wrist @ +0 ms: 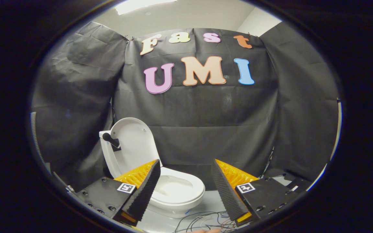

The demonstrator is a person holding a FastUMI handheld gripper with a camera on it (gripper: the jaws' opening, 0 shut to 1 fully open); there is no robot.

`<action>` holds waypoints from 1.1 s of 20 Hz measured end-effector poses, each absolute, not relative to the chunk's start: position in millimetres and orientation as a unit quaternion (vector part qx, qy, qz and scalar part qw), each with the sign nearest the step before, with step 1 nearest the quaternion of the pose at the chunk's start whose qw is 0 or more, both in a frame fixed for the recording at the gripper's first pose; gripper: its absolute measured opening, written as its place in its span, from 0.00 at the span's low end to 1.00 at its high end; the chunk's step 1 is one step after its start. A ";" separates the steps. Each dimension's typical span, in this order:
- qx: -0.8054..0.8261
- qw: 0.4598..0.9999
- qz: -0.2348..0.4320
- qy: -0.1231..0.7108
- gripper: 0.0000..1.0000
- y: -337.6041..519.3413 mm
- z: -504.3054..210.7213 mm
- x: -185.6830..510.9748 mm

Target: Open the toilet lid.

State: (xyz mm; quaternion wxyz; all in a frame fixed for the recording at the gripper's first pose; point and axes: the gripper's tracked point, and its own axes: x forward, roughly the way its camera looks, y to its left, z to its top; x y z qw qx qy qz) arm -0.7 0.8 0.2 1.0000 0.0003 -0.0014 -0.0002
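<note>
Toilet lid (134, 142) upright above the white bowl (178, 191), hand-held gripper (185, 168) wide open, holding nothing.

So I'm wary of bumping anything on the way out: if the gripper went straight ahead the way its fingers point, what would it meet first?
Probably nothing near. The open gripper holds nothing; the toilet with its raised lid sits off toward one finger. Straight on is the booth's black cloth wall, though depth is hard to judge.

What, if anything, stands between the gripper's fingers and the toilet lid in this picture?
Nothing visible does. The gripper is open, fingers apart and empty. The toilet lid already stands upright beyond the left finger, and the bowl lies open ahead between the fingers. Loose wires lie on the floor below.
</note>
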 end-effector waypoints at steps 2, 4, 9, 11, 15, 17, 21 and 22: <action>0.000 1.000 0.000 -0.001 0.97 0.9 0.1 -0.5; 0.000 1.000 0.000 -0.001 0.97 1.1 0.1 -0.6; 0.000 1.000 0.000 -0.001 0.97 0.9 0.6 -0.6; 0.000 1.000 0.000 -0.001 0.97 1.0 0.7 -1.0; -0.001 1.000 -0.002 -0.001 0.97 0.2 0.4 1.6; 0.001 1.000 -0.001 0.000 0.97 1.1 -1.6 12.2; -0.005 1.000 -0.005 -0.005 0.95 2.3 1.7 49.4; -0.012 1.000 -0.005 -0.013 0.95 3.7 6.4 59.7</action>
